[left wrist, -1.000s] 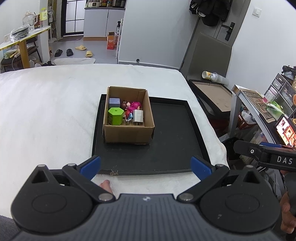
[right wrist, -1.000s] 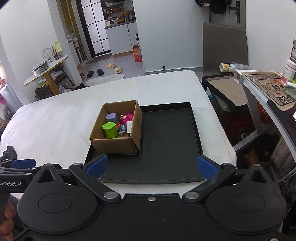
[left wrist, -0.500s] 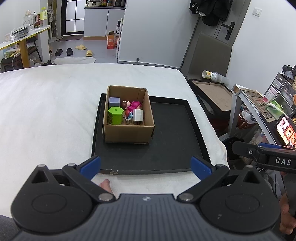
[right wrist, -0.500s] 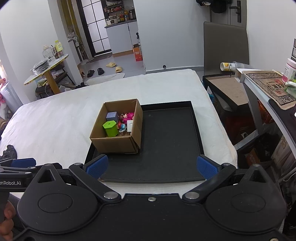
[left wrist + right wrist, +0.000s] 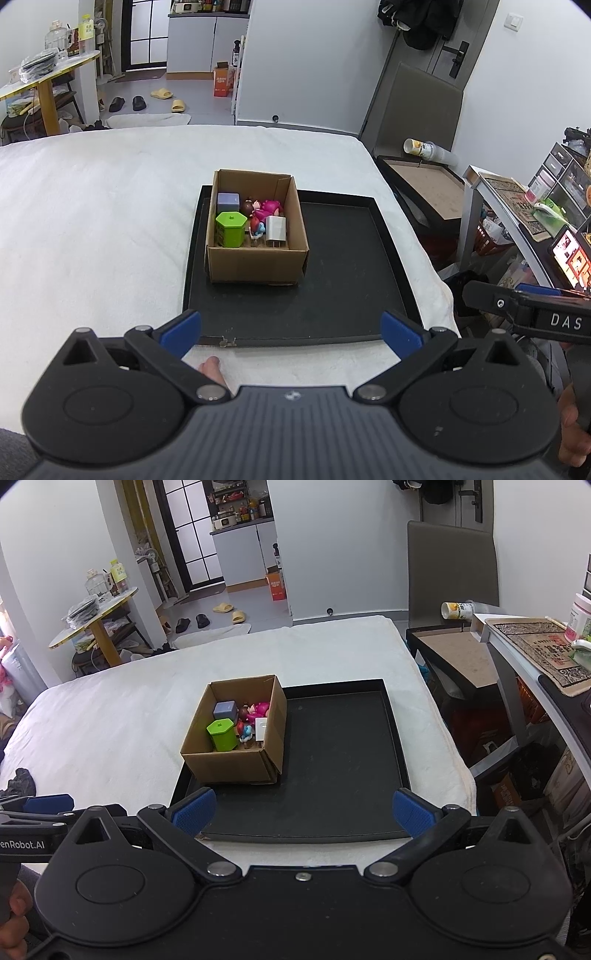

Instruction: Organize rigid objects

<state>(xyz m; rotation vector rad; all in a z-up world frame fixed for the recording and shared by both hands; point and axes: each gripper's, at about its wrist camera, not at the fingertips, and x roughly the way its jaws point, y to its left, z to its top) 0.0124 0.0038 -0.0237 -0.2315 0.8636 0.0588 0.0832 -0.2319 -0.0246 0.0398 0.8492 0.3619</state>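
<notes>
An open cardboard box (image 5: 255, 264) (image 5: 229, 764) stands in the left part of a black tray (image 5: 351, 266) (image 5: 340, 753) on a white-covered table. Inside it are a green hexagonal container (image 5: 231, 229) (image 5: 221, 734), a lavender cube (image 5: 228, 202) (image 5: 225, 710), a white charger plug (image 5: 276, 232) (image 5: 260, 729) and small pink and blue figurines (image 5: 267, 210) (image 5: 255, 712). My left gripper (image 5: 291, 332) is open and empty, above the tray's near edge. My right gripper (image 5: 301, 812) is open and empty, likewise at the near edge.
The white cloth (image 5: 92, 206) spreads to the left of the tray. A low dark side table (image 5: 461, 661) and a cluttered shelf (image 5: 535, 206) stand to the right. The table's right edge (image 5: 454, 753) runs close to the tray.
Both grippers have drifted very slightly; the view of the box and tray is almost unchanged. Both stay open and empty.
</notes>
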